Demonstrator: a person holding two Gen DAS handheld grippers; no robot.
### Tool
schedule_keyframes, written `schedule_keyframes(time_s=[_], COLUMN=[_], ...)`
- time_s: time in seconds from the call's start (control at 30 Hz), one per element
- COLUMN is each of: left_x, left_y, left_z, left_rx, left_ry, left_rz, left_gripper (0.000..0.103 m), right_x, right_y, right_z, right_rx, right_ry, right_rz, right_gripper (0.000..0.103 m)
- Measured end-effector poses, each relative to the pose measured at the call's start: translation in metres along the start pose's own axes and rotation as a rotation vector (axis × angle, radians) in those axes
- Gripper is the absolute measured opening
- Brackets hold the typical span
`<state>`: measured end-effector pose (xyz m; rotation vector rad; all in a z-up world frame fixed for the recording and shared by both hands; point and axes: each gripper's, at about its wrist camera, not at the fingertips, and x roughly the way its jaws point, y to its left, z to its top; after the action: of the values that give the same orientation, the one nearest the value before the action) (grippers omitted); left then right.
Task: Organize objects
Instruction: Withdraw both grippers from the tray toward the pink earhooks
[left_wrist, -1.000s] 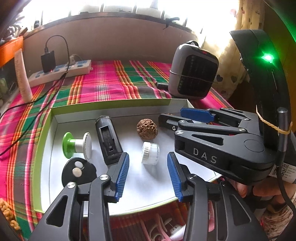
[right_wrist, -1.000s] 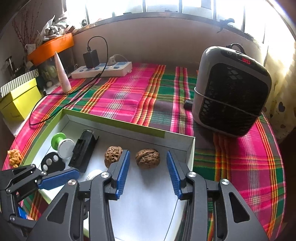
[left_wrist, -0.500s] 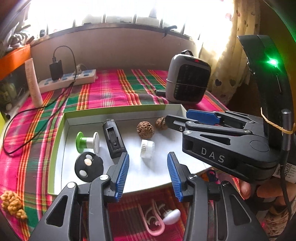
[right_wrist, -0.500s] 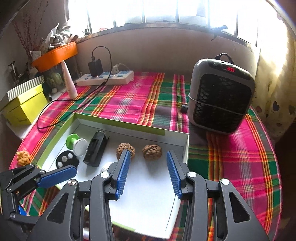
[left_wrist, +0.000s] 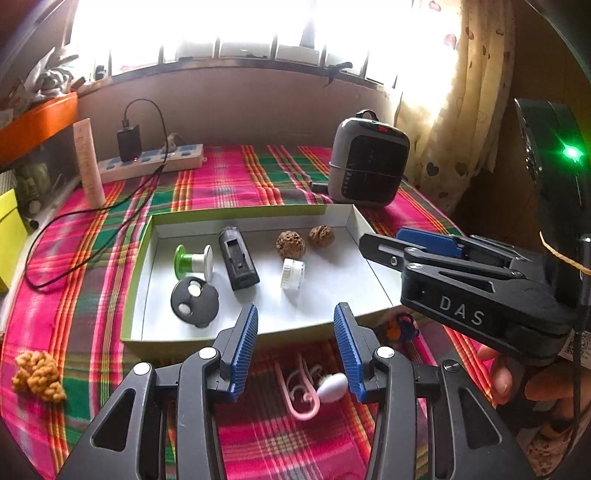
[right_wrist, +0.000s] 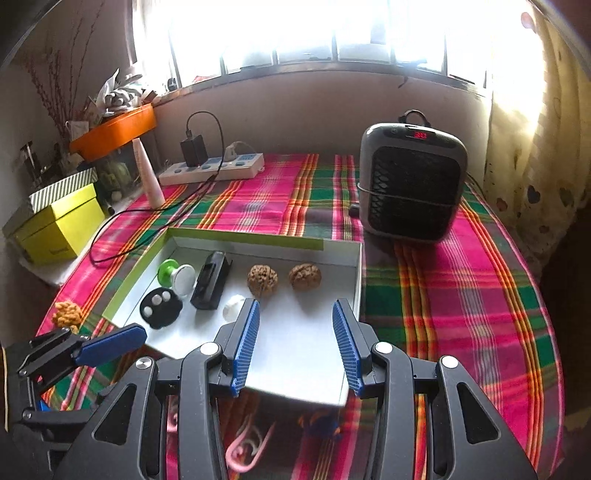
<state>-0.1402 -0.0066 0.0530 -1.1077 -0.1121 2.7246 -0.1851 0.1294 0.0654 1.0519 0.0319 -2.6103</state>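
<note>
Overhead, left gripper (left_wrist: 295, 347) and right gripper (right_wrist: 294, 343) both half open, gripping nothing, white tray (left_wrist: 332, 291) of small objects just beyond, walnuts (right_wrist: 283, 277) far right inside.

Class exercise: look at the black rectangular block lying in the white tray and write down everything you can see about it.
The black rectangular block looks like matte hard plastic, long and narrow with rounded corners. Its upward face has a recessed slot running lengthwise, with small details inside too fine to identify. It lies flat on the floor of the white tray, its long axis running towards the tray's far wall, slightly angled. The green-and-white spool lies on one side of it and the small white cap on the other. It appears to touch neither.
</note>
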Motion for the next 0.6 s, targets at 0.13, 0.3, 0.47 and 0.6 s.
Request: schedule_keyframes(time_s=[0.13, 0.3, 0.47, 0.6], left_x=[-0.007, -0.015, -0.021, -0.025], left_y=[0.000, 0.000, 0.002, 0.002], left_z=[-0.007, -0.017, -0.023, -0.030], left_rx=[-0.003, -0.001, -0.004, 0.004], left_ry=[-0.004, -0.007, -0.009, -0.005], left_rz=[0.009, 0.026, 0.054, 0.069], left_gripper=[0.041, 0.042, 0.042, 0.042], right_x=[-0.007, -0.018, -0.027, -0.034], right_y=[0.000, 0.003, 0.007, 0.009], right_z=[-0.009, -0.024, -0.038, -0.049], right_rx=[0.007, 0.007, 0.001, 0.015], right_ry=[0.000, -0.001, 0.003, 0.002], right_rz=[-0.007, -0.009, -0.012, -0.010], right_gripper=[0.043, 0.043, 0.043, 0.043])
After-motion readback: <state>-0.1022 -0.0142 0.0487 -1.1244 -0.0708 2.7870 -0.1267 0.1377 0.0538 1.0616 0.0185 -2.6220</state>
